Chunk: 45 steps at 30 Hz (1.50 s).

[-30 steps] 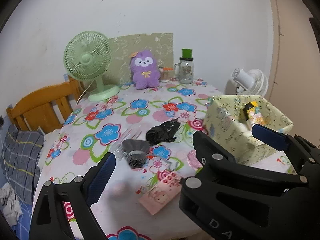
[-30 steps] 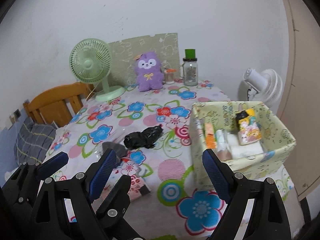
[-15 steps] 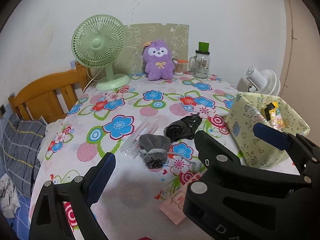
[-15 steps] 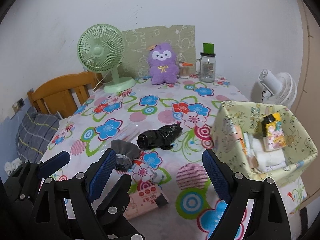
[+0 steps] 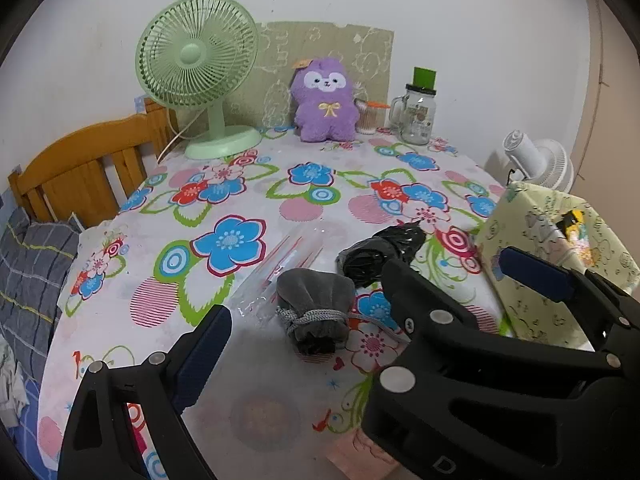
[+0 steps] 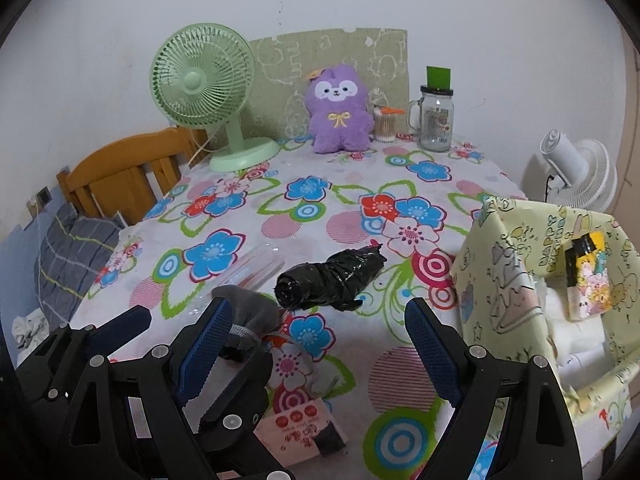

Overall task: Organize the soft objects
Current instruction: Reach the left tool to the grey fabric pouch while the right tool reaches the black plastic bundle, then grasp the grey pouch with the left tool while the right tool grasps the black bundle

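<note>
A grey drawstring pouch (image 5: 316,308) lies on the flowered tablecloth (image 5: 224,208), close in front of both grippers. Just behind it rests a black rolled plastic bag (image 6: 332,276). A purple plush toy (image 6: 338,110) sits upright at the table's far edge. My left gripper (image 5: 320,336) is open; its right finger is hidden behind the right gripper. My right gripper (image 6: 318,308) is open and empty, with its left finger (image 6: 204,344) covering part of the pouch (image 6: 248,312). The two grippers stand side by side and overlap.
A yellow-green fabric box (image 6: 508,272) with items inside stands at the right. A clear plastic sleeve (image 5: 280,268) lies left of the pouch, and a pink packet (image 6: 296,428) near the front edge. A green fan (image 5: 196,60), a glass jar (image 5: 418,116) and a wooden chair (image 5: 84,176) are further back.
Both grippers have come forward and lower over the table. The pouch, black bag and fabric box now appear larger and nearer. Nothing was grasped.
</note>
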{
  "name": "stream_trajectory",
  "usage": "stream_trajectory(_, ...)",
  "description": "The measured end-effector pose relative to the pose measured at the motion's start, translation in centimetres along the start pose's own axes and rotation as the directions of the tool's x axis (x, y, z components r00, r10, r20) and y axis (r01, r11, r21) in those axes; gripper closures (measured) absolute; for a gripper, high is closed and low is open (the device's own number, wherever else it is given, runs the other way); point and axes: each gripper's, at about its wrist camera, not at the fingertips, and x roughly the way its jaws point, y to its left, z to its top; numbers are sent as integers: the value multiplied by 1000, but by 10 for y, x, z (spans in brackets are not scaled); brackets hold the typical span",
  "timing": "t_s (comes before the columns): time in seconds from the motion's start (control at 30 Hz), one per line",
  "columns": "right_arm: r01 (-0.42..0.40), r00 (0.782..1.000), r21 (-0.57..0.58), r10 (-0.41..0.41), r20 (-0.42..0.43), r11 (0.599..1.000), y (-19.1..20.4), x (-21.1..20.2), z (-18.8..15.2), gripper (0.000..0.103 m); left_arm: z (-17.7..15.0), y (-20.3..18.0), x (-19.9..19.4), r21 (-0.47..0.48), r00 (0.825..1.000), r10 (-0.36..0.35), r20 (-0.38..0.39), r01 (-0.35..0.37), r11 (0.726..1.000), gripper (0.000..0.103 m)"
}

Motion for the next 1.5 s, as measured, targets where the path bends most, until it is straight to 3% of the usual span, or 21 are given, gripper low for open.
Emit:
stream_trajectory(0.17,10,1000,-8,-10,-11,1000,-1,14,2,13,1,2,14,-10,1000,-3,-25,3,1000,9)
stream_trajectory(0.3,13,999,-2,-13,-32,1000,-3,25,3,13,3,2,22,-7,999,-3,-34,3,1000,18)
stream_trajectory(0.47,20,998,8,-20,-53,1000,-6,35,3,13,4,1,31,-8,998,-28,-55,27,1000,37)
stream_trajectory(0.53,24,998,11,-23,-62,1000,-8,39,2,13,4,0,36,-10,997,-33,-65,32,999,55)
stream_trajectory(0.57,29,997,12,-28,-67,1000,-8,42,2,13,4,1,38,-12,996,-39,-74,38,999,57)
stream_trajectory(0.8,8,997,8,-8,-76,1000,-7,51,4,13,5,-1,39,-2,998,-37,-59,37,999,65)
stream_trajectory(1.1,-11,999,27,12,-42,1000,-3,53,19,13,20,8,35,5,1000,-3,-9,3,1000,65)
stream_trajectory(1.37,28,995,51,-23,-101,998,-11,78,20,13,20,14,53,-17,998,-4,-57,3,1000,66)
stream_trajectory(1.43,29,993,56,-22,-118,998,-12,84,18,16,18,14,55,-15,998,-2,-61,1,1000,66)
stream_trajectory(1.5,19,992,57,-11,-128,998,-13,88,17,28,18,13,55,-13,998,-2,-61,1,1000,66)
